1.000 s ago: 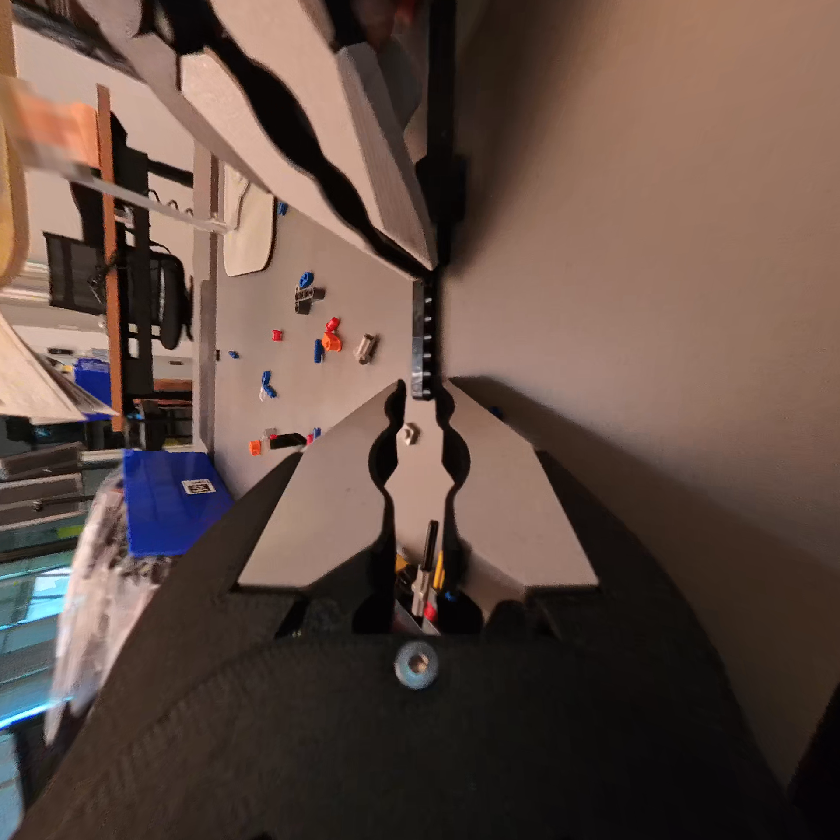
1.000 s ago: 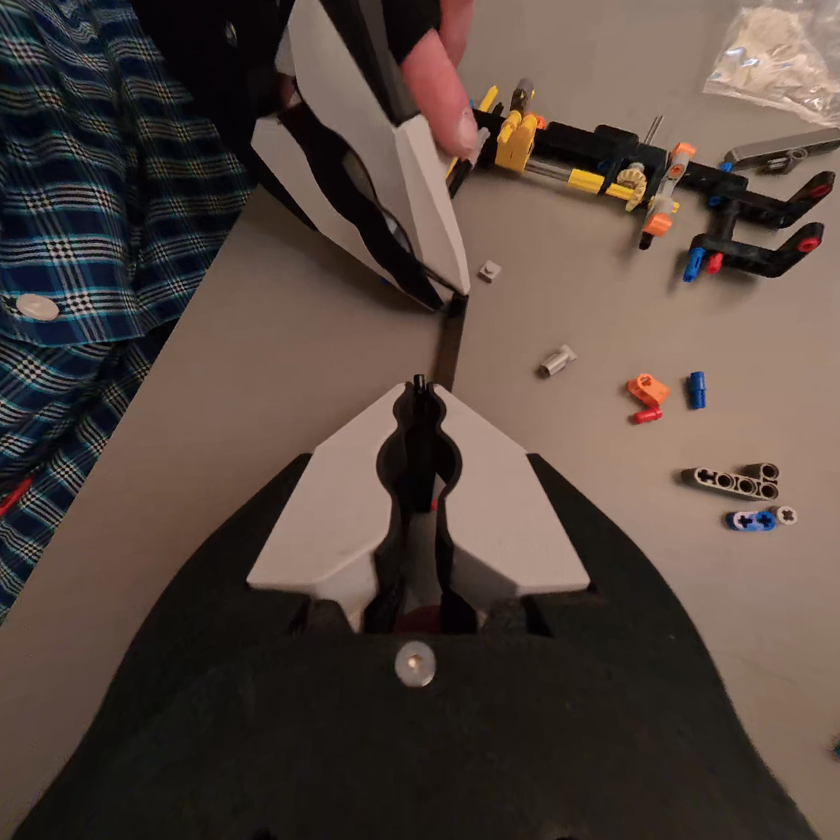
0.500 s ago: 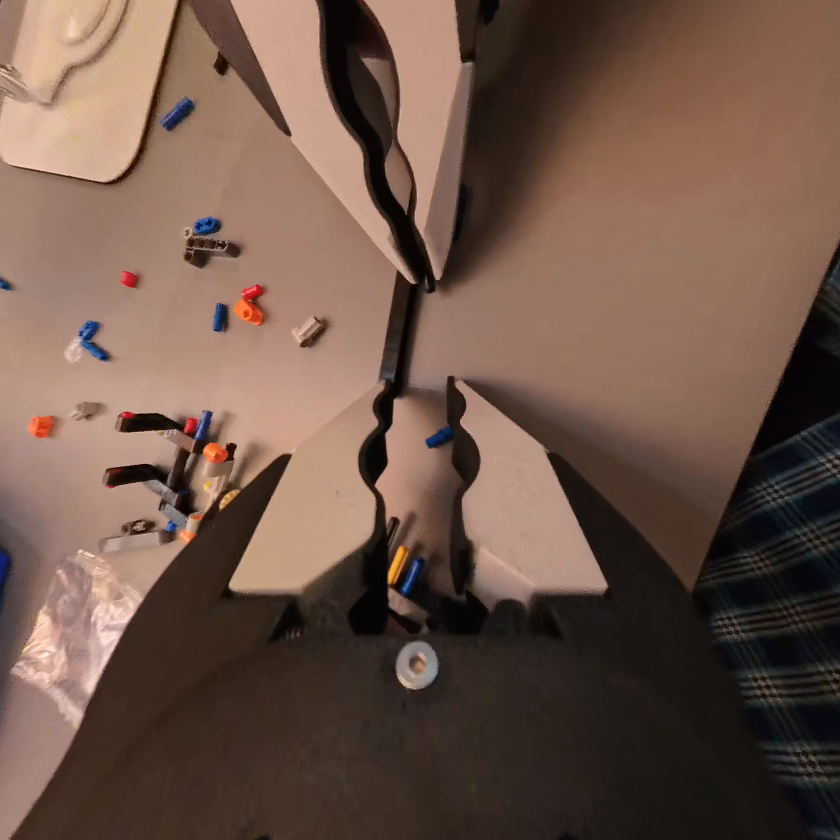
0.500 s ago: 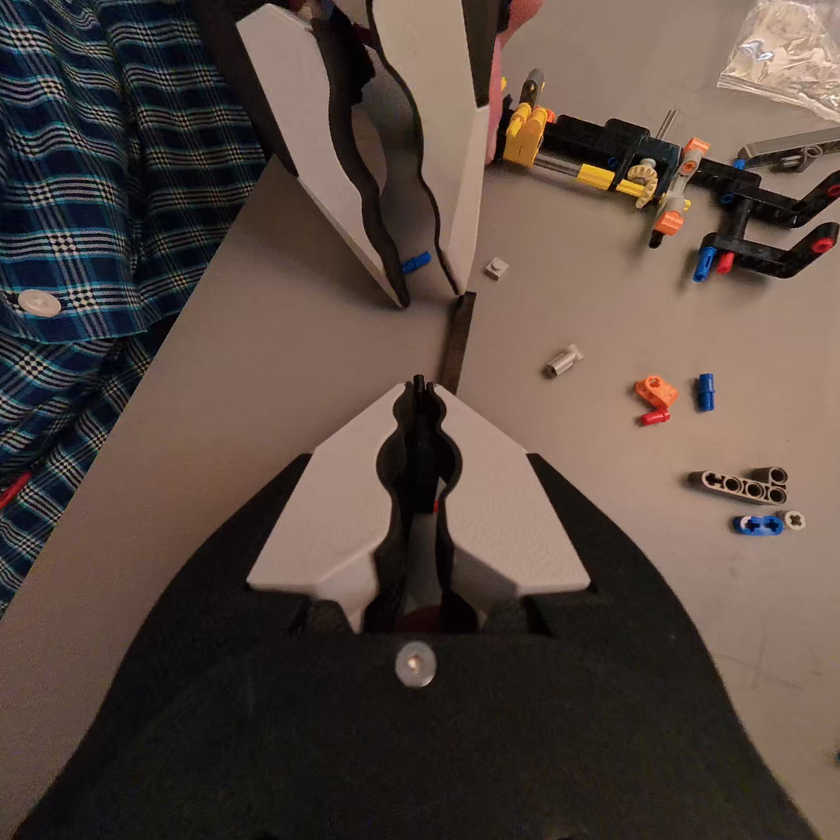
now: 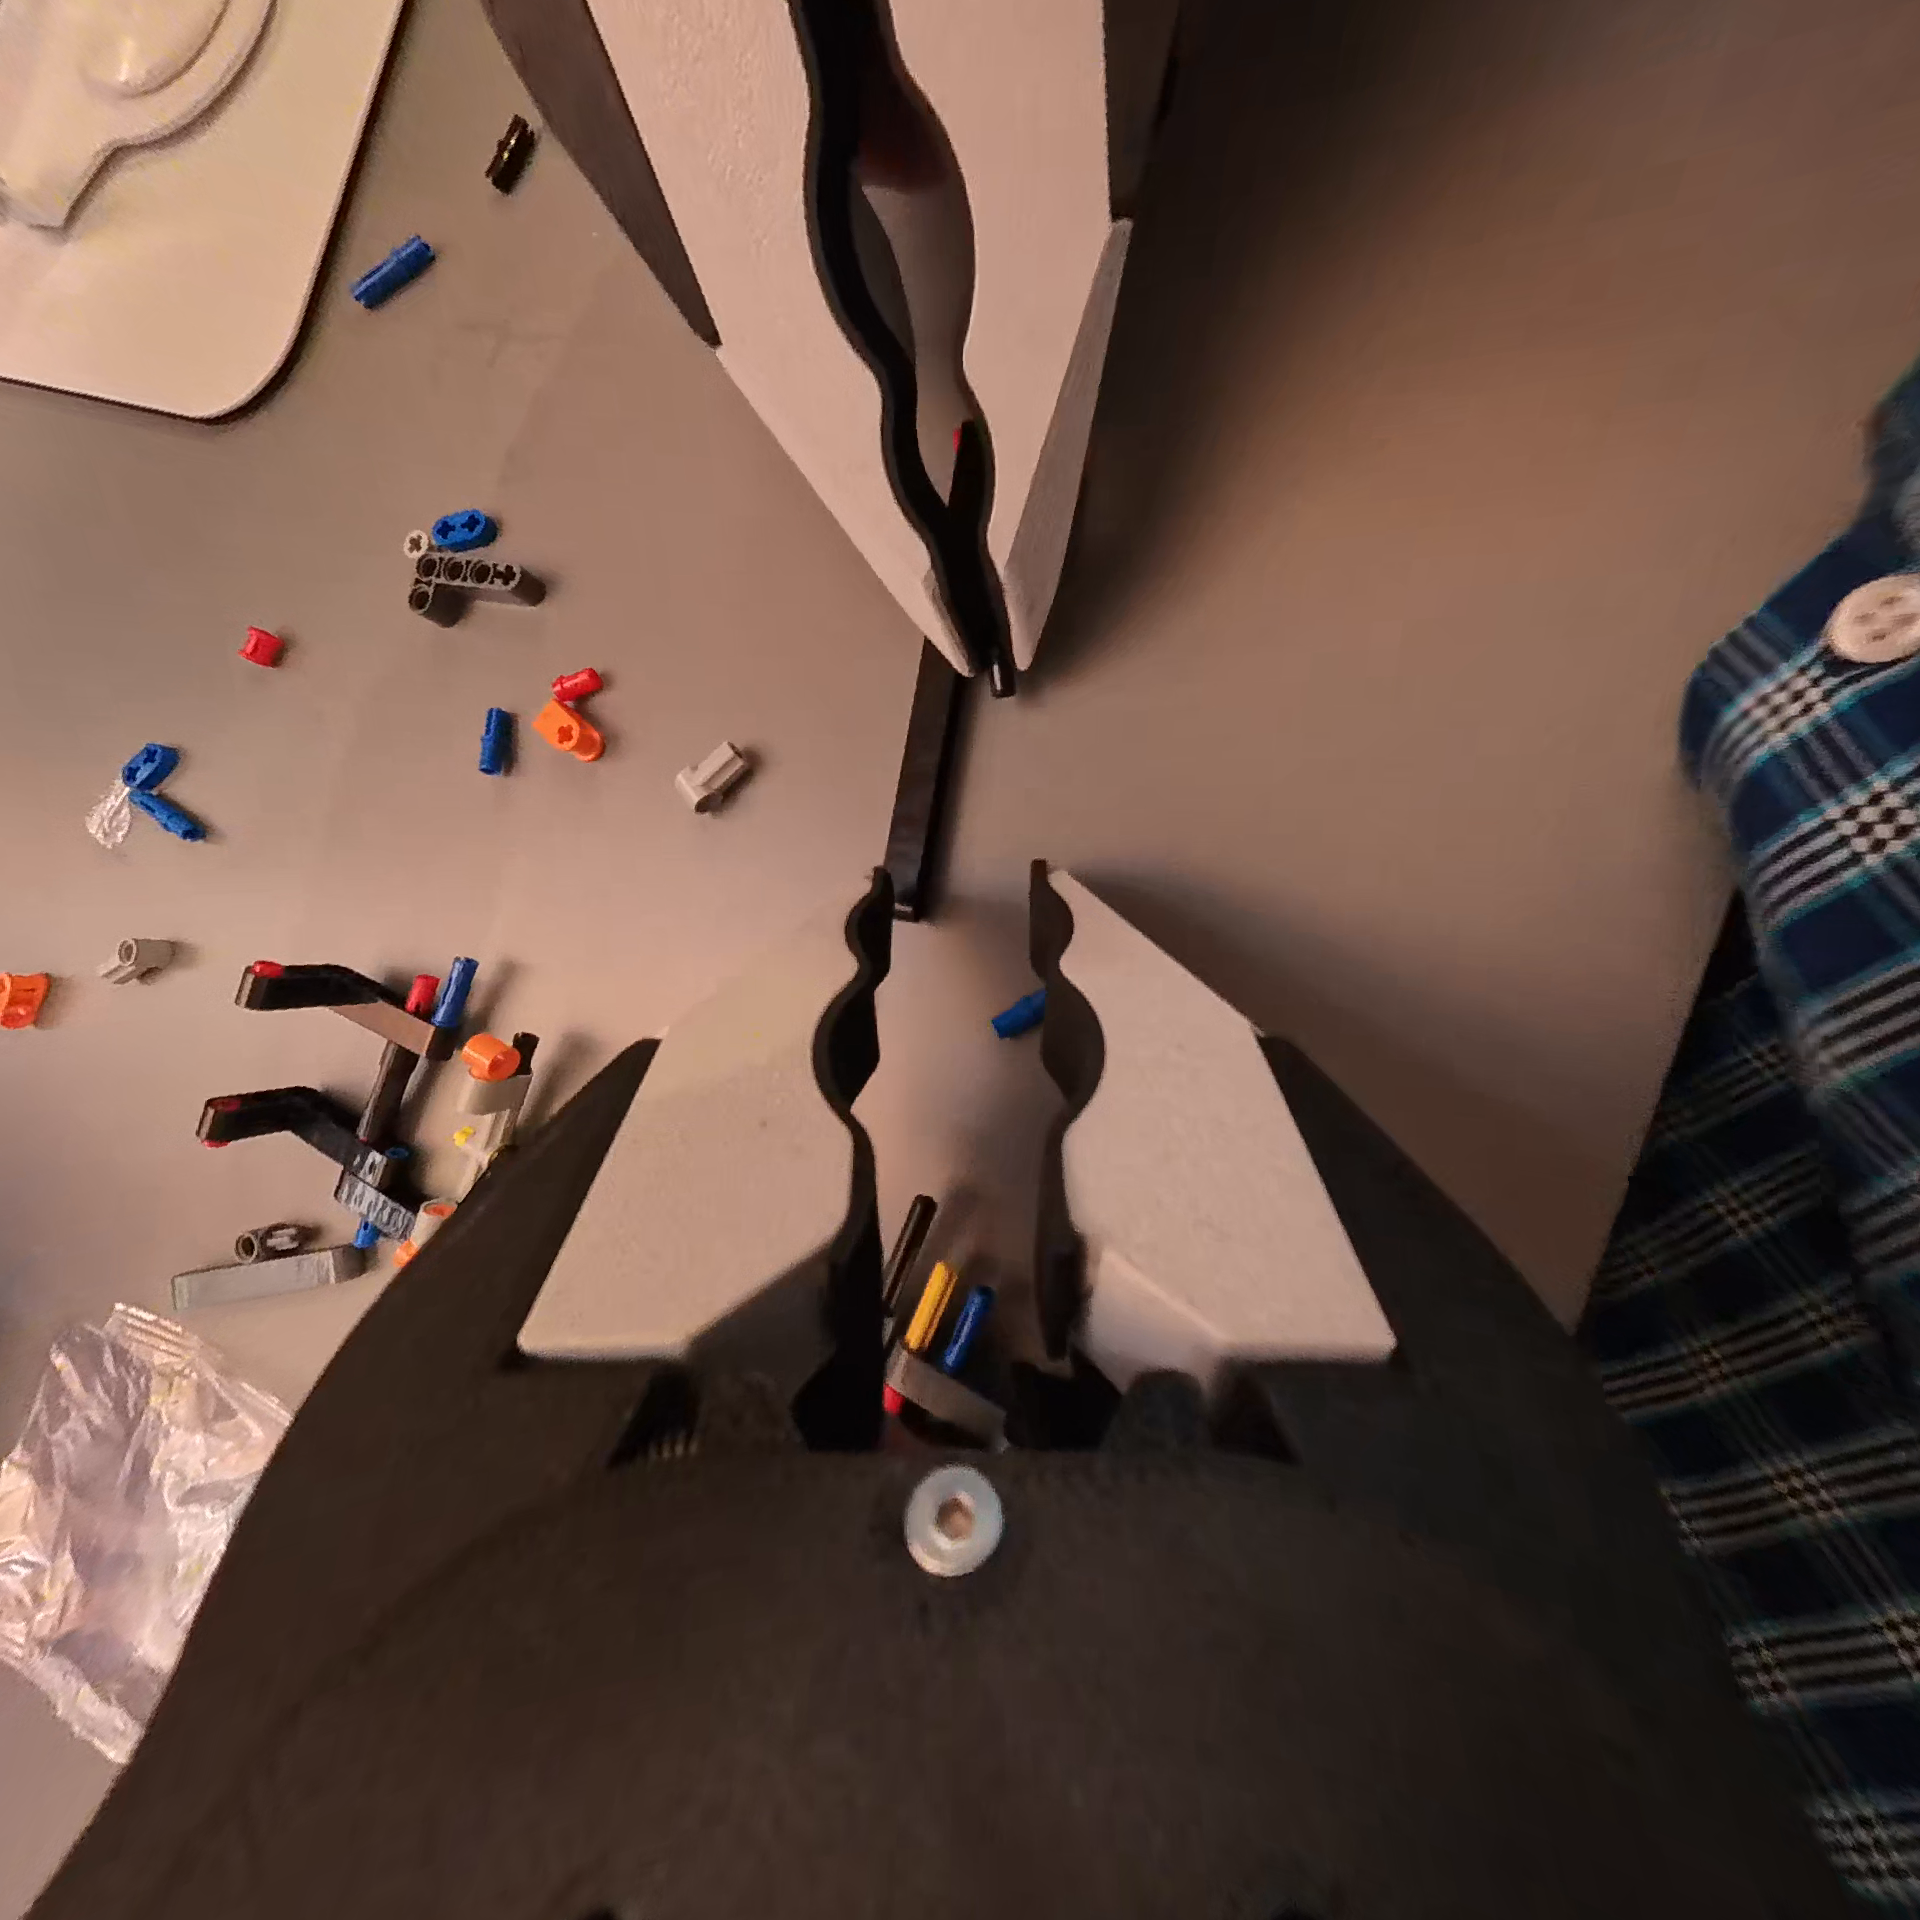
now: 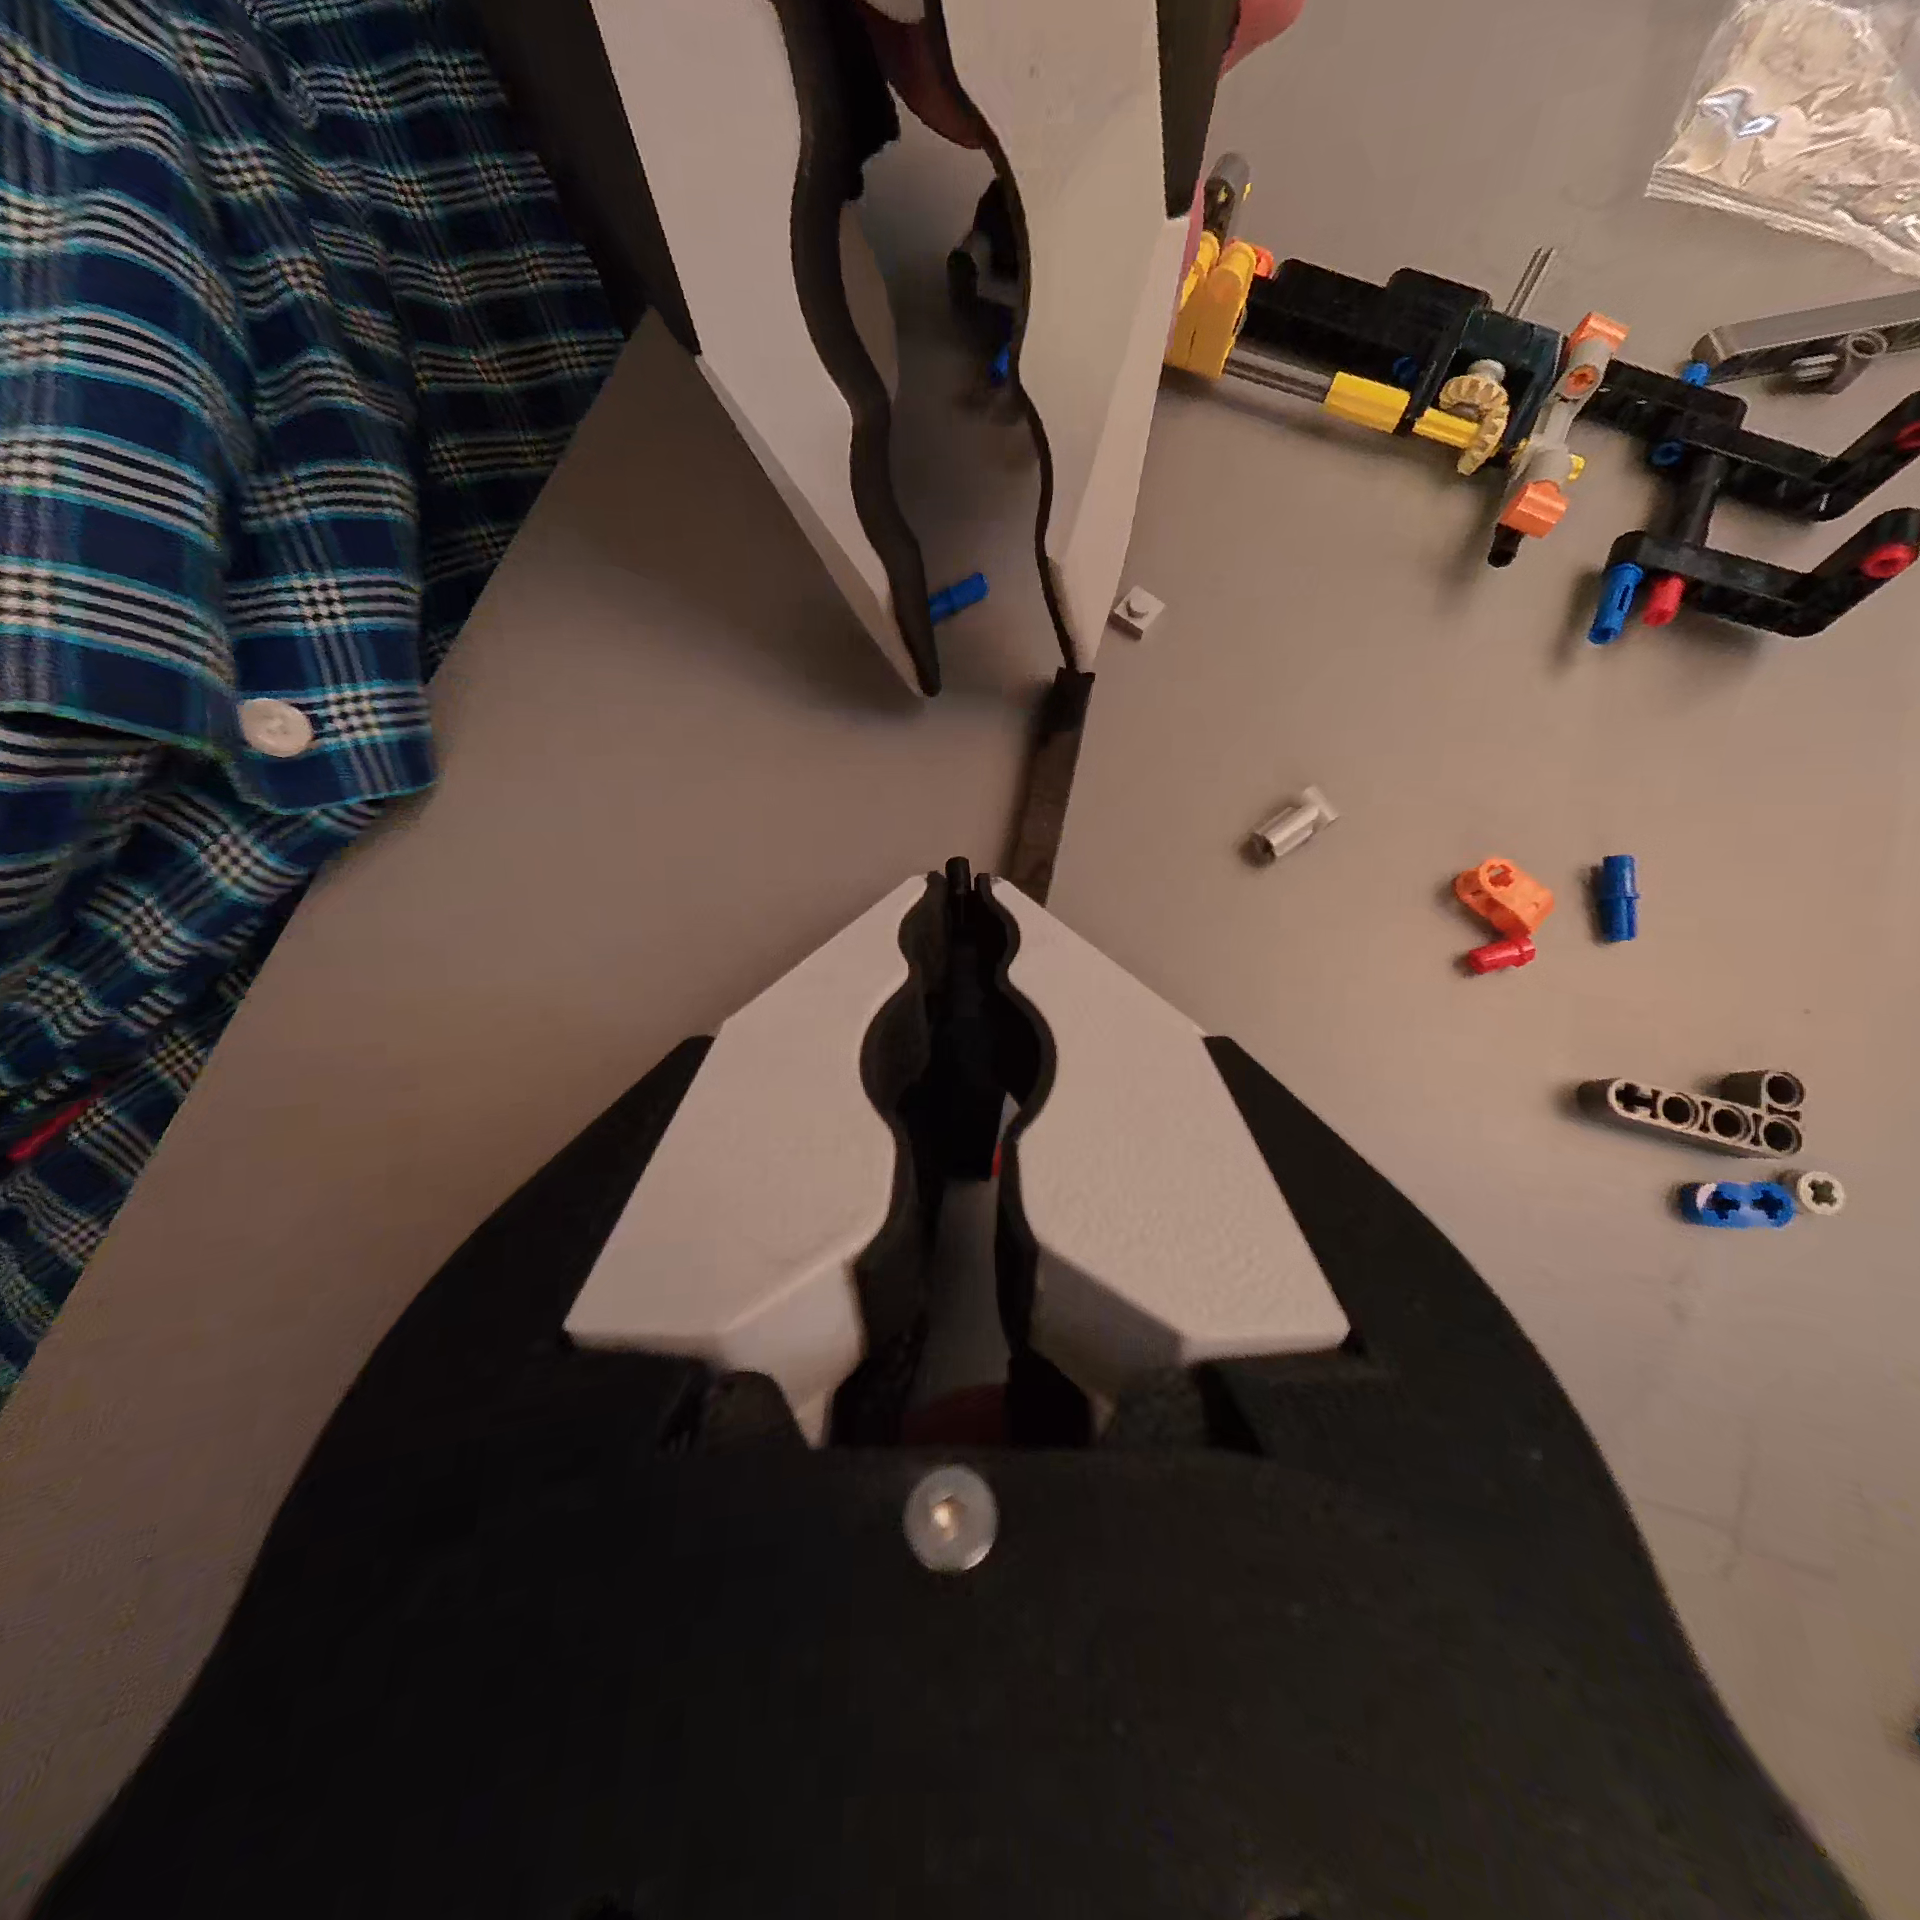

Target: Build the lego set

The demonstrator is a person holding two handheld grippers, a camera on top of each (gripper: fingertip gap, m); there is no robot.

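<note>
While the right gripper (image 6: 966, 883) pinches a black pin (image 6: 958, 878), the left gripper (image 5: 961, 883) gapes near the table (image 5: 1403, 623) edge.

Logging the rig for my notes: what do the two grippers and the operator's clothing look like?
Both the left gripper and right gripper have pale grey wedge fingers with wavy black inner pads, on a matte black body with a silver screw. No cables show. The person wears a blue plaid shirt with white buttons.

Grey fingers (image 6: 769, 1153), blue plaid shirt (image 6: 156, 520)

no legible text, labels or numbers (anywhere)
</note>
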